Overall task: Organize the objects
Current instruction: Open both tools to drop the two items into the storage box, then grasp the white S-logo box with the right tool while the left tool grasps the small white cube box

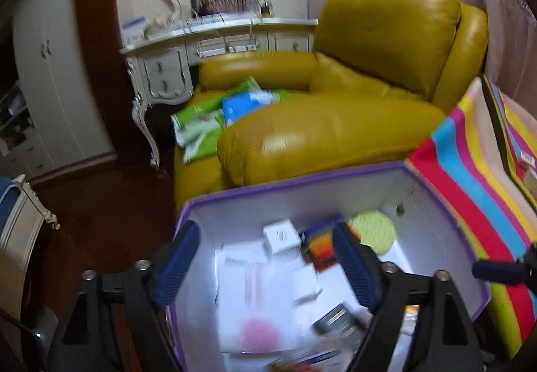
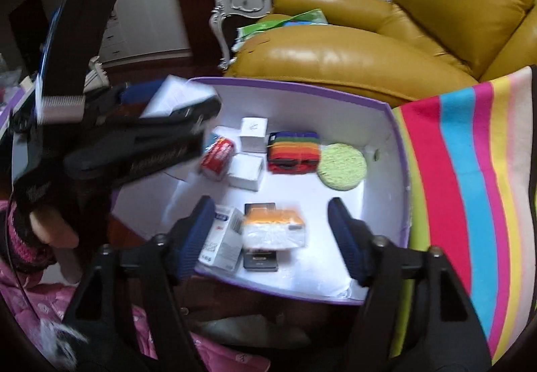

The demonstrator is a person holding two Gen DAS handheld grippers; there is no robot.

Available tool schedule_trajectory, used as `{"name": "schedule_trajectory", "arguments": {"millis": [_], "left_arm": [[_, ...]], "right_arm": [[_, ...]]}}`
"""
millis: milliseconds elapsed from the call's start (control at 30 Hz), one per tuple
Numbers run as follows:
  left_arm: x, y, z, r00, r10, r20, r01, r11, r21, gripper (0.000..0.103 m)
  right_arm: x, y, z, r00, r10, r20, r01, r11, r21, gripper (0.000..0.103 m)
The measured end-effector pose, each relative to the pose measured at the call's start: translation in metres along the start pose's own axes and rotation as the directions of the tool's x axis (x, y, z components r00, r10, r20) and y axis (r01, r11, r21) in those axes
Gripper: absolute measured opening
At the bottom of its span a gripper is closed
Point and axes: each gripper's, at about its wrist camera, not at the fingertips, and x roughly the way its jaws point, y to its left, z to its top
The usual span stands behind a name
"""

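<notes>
A purple-rimmed white box (image 2: 386,105) holds several items: a red can (image 2: 218,155), white boxes (image 2: 246,172), a rainbow-striped item (image 2: 293,152), a round green pad (image 2: 342,167), an orange-and-white packet (image 2: 275,231) and a medicine carton (image 2: 223,242). My right gripper (image 2: 272,234) is open above the box's near end, empty. My left gripper (image 1: 265,263) is open over the same box (image 1: 268,185), empty; it also shows in the right wrist view (image 2: 151,133) at the box's left side. The rainbow item (image 1: 319,246) and green pad (image 1: 376,231) show blurred.
A mustard leather armchair (image 2: 369,46) stands right behind the box, with green and blue packets (image 1: 214,117) on its seat. A rainbow-striped bag (image 2: 470,187) sits to the box's right. A white dressing table (image 1: 201,46) stands further back. Pink fabric (image 2: 40,305) lies at the lower left.
</notes>
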Motion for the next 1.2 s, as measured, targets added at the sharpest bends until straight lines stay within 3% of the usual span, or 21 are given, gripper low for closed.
{"name": "schedule_trajectory", "arguments": {"millis": [100,167,200,267,367,467,533,633,767,867,933,1000,1100,1200], "left_arm": [[-0.013,-0.032,0.012,0.996,-0.088,0.029,0.086,0.995,0.053,0.089],[-0.018,-0.069,0.015,0.979,-0.205,0.010,0.202,0.971,0.124,0.094],[-0.019,-0.087,0.015,0.964,-0.264,-0.011,0.263,0.953,0.152,0.095],[-0.019,-0.137,0.011,0.915,-0.394,-0.084,0.403,0.891,0.207,0.099],[-0.014,-0.227,-0.001,0.833,-0.521,-0.189,0.554,0.778,0.297,0.099],[-0.002,-0.321,-0.013,0.787,-0.546,-0.288,0.617,0.692,0.374,0.099],[0.004,-0.370,-0.018,0.773,-0.540,-0.333,0.635,0.669,0.387,0.099],[0.015,-0.432,-0.022,0.765,-0.534,-0.359,0.644,0.644,0.413,0.099],[0.033,-0.468,-0.022,0.784,-0.506,-0.361,0.621,0.637,0.456,0.099],[0.049,-0.473,-0.017,0.767,-0.506,-0.395,0.641,0.639,0.426,0.101],[0.051,-0.472,-0.016,0.754,-0.521,-0.400,0.656,0.632,0.413,0.103],[0.050,-0.472,-0.018,0.760,-0.516,-0.396,0.649,0.634,0.420,0.103],[0.051,-0.475,-0.021,0.786,-0.480,-0.390,0.617,0.646,0.449,0.103],[0.052,-0.477,-0.021,0.787,-0.478,-0.389,0.616,0.649,0.447,0.103]], "right_arm": [[-0.025,-0.030,-0.019,0.994,-0.107,0.026,0.106,0.994,0.030,0.075],[-0.040,-0.060,-0.034,0.983,-0.184,0.027,0.182,0.981,0.070,0.075],[-0.051,-0.088,-0.051,0.970,-0.245,0.012,0.242,0.964,0.113,0.076],[-0.066,-0.128,-0.075,0.951,-0.307,-0.022,0.306,0.934,0.182,0.076],[-0.089,-0.205,-0.118,0.919,-0.388,-0.072,0.390,0.865,0.315,0.076],[-0.114,-0.276,-0.165,0.877,-0.459,-0.145,0.472,0.762,0.443,0.077],[-0.125,-0.307,-0.184,0.865,-0.473,-0.170,0.490,0.719,0.494,0.077],[-0.137,-0.357,-0.209,0.848,-0.490,-0.202,0.513,0.663,0.545,0.078],[-0.134,-0.408,-0.228,0.849,-0.475,-0.233,0.515,0.645,0.564,0.083],[-0.126,-0.435,-0.234,0.849,-0.467,-0.247,0.520,0.661,0.541,0.083],[-0.123,-0.460,-0.233,0.862,-0.454,-0.223,0.497,0.678,0.541,0.086],[-0.120,-0.477,-0.229,0.863,-0.457,-0.215,0.496,0.686,0.533,0.087],[-0.117,-0.498,-0.220,0.860,-0.468,-0.202,0.499,0.695,0.517,0.087],[-0.110,-0.507,-0.206,0.870,-0.467,-0.156,0.483,0.746,0.459,0.087]]}}
